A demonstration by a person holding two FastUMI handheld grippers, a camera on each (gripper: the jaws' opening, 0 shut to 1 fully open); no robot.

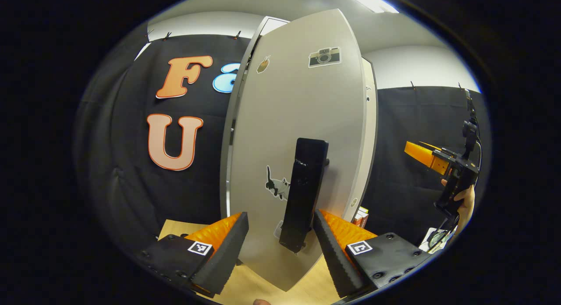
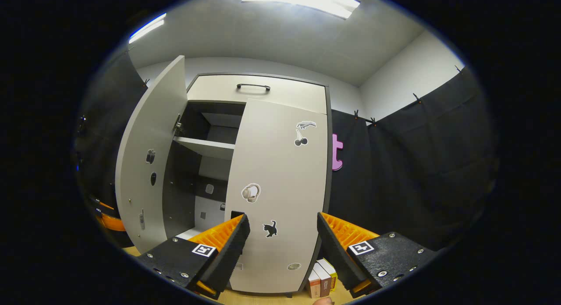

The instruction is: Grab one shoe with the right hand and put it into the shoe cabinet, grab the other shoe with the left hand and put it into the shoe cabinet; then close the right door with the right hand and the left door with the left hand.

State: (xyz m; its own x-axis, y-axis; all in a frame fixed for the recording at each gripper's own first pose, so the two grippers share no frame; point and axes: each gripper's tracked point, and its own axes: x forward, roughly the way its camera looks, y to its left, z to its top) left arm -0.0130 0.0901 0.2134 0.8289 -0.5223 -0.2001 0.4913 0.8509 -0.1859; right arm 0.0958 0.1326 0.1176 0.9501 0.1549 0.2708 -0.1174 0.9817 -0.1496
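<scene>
The left claw [image 1: 280,239] is being held wide open just before the left door [image 1: 302,134], its fingers flanking the door's black handle [image 1: 304,195] without gripping it. The right claw [image 2: 280,243] is being held open and empty before the shut right door [image 2: 280,186] of the shoe cabinet [image 2: 258,88], while the left door [image 2: 147,164] is standing ajar. No shoes can be made out inside.
</scene>
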